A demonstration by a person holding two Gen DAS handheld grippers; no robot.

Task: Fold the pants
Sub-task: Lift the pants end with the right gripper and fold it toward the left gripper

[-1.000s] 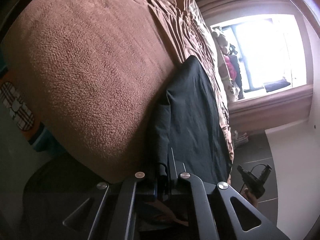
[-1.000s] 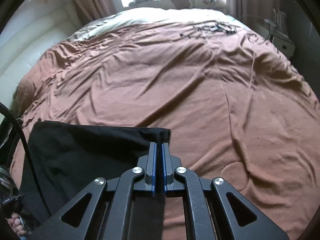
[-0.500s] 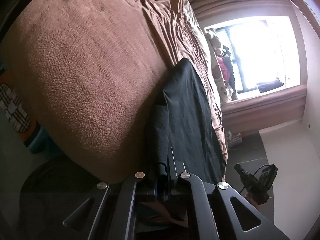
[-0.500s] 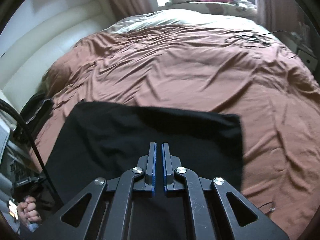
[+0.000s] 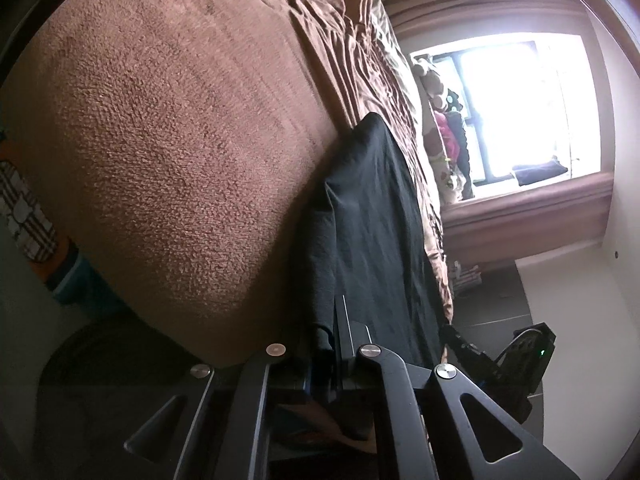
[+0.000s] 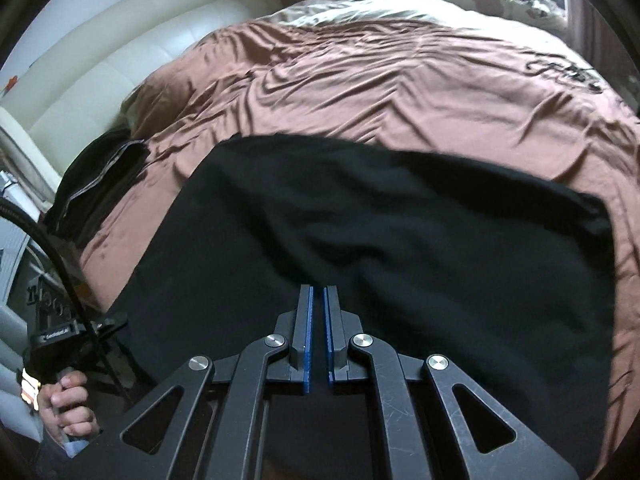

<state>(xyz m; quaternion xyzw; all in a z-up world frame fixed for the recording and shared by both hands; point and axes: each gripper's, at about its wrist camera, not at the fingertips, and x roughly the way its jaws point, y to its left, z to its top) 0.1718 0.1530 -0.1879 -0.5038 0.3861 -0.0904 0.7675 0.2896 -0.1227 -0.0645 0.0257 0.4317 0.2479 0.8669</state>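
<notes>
Ahead of the right gripper [image 6: 316, 334], jaws closed and empty, black pants [image 6: 380, 240] spread across the brown bedspread [image 6: 380, 80]; the left gripper [image 5: 334, 344] pinches their edge. Slippery fabric could slide free, undoing the fold.

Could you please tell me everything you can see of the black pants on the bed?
The black pants are plain, matte, soft woven-looking fabric, lying mostly flat with shallow wrinkles on the brown bedspread, near the bed's edge. One end is a straight edge. The left tongs are shut on a bunched fold at one edge. The right tongs are shut above the cloth, holding nothing.
</notes>
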